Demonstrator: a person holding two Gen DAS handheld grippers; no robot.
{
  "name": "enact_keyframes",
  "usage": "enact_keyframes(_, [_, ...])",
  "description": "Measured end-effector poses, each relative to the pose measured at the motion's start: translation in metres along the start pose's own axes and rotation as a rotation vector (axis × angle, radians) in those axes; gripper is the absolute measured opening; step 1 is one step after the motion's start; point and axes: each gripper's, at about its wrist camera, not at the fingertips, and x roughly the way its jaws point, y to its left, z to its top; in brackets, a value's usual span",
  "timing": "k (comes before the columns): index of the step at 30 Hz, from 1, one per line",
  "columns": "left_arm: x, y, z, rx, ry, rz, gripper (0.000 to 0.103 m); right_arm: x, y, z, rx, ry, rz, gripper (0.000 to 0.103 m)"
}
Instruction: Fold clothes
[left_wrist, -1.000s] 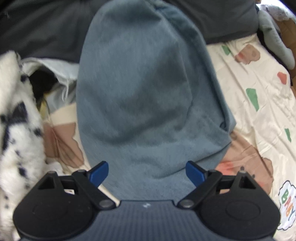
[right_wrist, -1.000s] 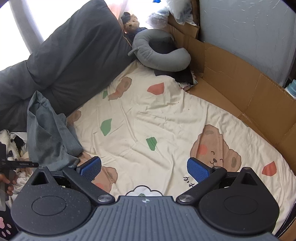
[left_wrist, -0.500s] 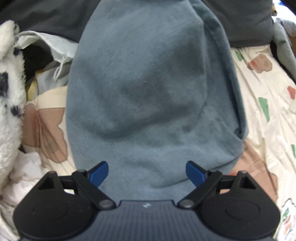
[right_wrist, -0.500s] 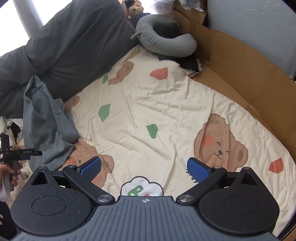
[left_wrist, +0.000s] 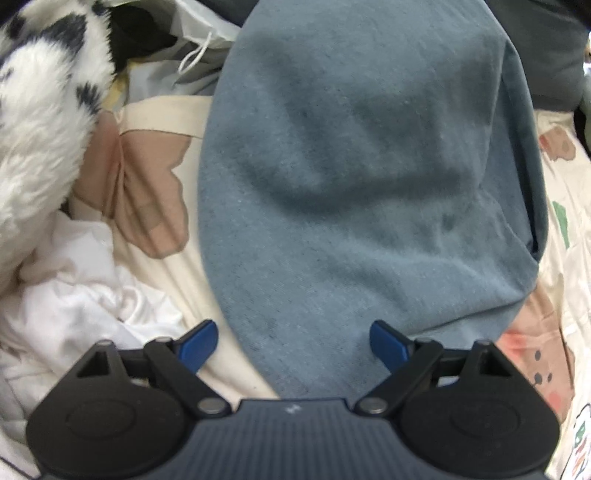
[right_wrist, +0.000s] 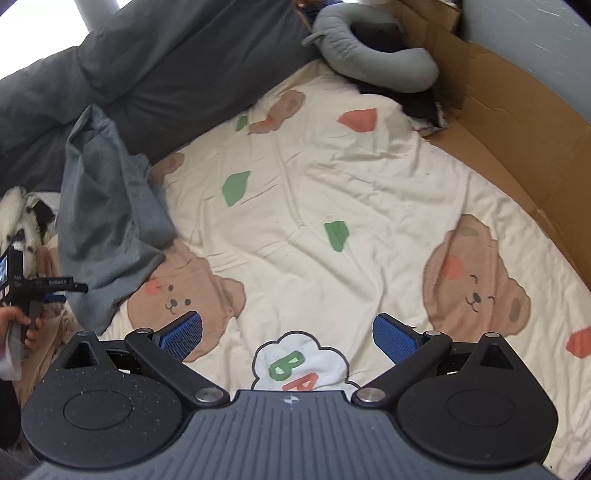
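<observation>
A grey-blue garment (left_wrist: 362, 177) lies on the cream bear-print bedsheet (left_wrist: 162, 110), its top resting against a dark grey pillow. My left gripper (left_wrist: 293, 343) hovers open over the garment's near hem, with the cloth below the blue fingertips and nothing pinched. In the right wrist view the same garment (right_wrist: 107, 221) lies at the left, and the left gripper (right_wrist: 37, 288) shows there in a person's hand. My right gripper (right_wrist: 288, 336) is open above the bare bedsheet (right_wrist: 314, 206), away from the garment.
A black-and-white fluffy item (left_wrist: 40, 122) and crumpled white cloth (left_wrist: 81, 295) lie left of the garment. A dark grey pillow (right_wrist: 155, 66) and a grey neck pillow (right_wrist: 369, 55) line the far side. A cardboard wall (right_wrist: 517, 122) borders the bed on the right.
Both grippers have sunk closer to the bed. The left one has drifted toward the garment's near hem and rolled a little. Both stay open.
</observation>
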Motion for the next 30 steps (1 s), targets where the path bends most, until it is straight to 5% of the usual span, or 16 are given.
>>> enact_keyframes(5, [0.000, 0.005, -0.002, -0.023, -0.023, -0.018, 0.081, 0.014, 0.008, -0.004, -0.041, 0.023, 0.035, 0.087])
enact_keyframes(8, [-0.004, 0.006, 0.001, -0.032, -0.033, -0.025, 0.061, 0.020, 0.014, -0.005, -0.065, 0.036, 0.053, 0.085])
enact_keyframes(12, [-0.010, 0.010, 0.006, -0.053, -0.039, -0.042, 0.016, 0.026, 0.020, -0.006, -0.088, 0.066, 0.092, 0.074])
enact_keyframes(17, [-0.032, 0.006, 0.011, -0.050, -0.077, -0.095, 0.013, 0.030, 0.028, -0.009, -0.113, 0.071, 0.114, 0.062])
enact_keyframes(30, [-0.100, -0.026, 0.019, 0.052, -0.166, -0.277, 0.011, 0.059, 0.074, -0.010, -0.200, 0.057, 0.209, 0.069])
